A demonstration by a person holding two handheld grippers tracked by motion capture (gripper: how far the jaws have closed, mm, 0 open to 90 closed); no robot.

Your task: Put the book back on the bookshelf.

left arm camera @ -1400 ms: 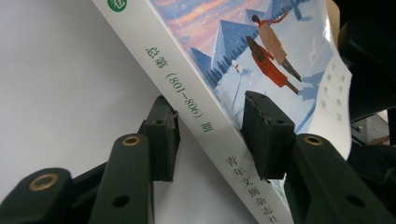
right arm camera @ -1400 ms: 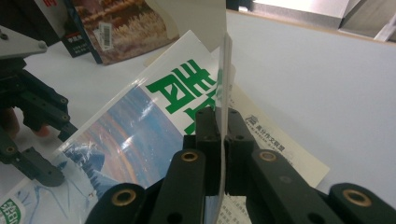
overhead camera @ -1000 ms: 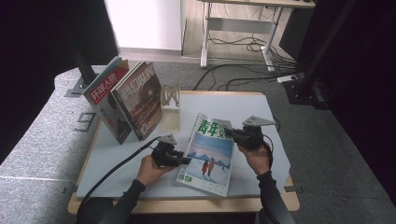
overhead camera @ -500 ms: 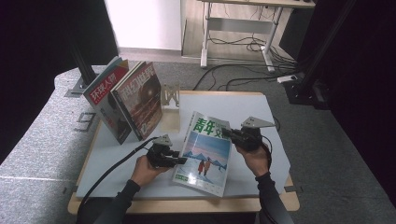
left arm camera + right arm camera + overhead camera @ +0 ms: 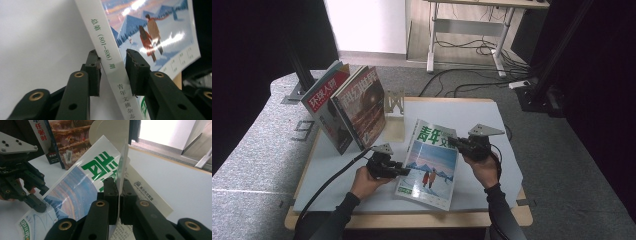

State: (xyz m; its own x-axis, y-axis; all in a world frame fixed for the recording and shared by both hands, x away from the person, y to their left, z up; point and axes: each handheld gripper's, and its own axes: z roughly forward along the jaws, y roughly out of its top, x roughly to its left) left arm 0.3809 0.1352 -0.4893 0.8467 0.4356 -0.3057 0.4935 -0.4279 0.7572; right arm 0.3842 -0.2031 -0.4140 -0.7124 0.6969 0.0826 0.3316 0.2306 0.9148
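Note:
A magazine (image 5: 429, 162) with a snowy mountain cover and green title lies on the white table mat. My left gripper (image 5: 404, 171) is at its left side. In the left gripper view the white spine (image 5: 110, 65) stands between the jaws of this gripper (image 5: 112, 62), which have just been closing. One pad touches the spine and a thin gap remains at the other. My right gripper (image 5: 452, 141) is shut on the cover's upper right edge. In the right gripper view the gripper (image 5: 119, 185) pinches the glossy cover (image 5: 87, 185), lifted off the page beneath.
Two magazines, a red one (image 5: 324, 107) and a brown one (image 5: 362, 107), lean upright against a metal bookend (image 5: 394, 102) at the back left. The wooden table's front edge (image 5: 412, 220) runs just below the magazine. Cables trail from both grippers.
The magazine and the left gripper at its spine have shifted slightly to the left. The right gripper keeps its hold on the cover edge.

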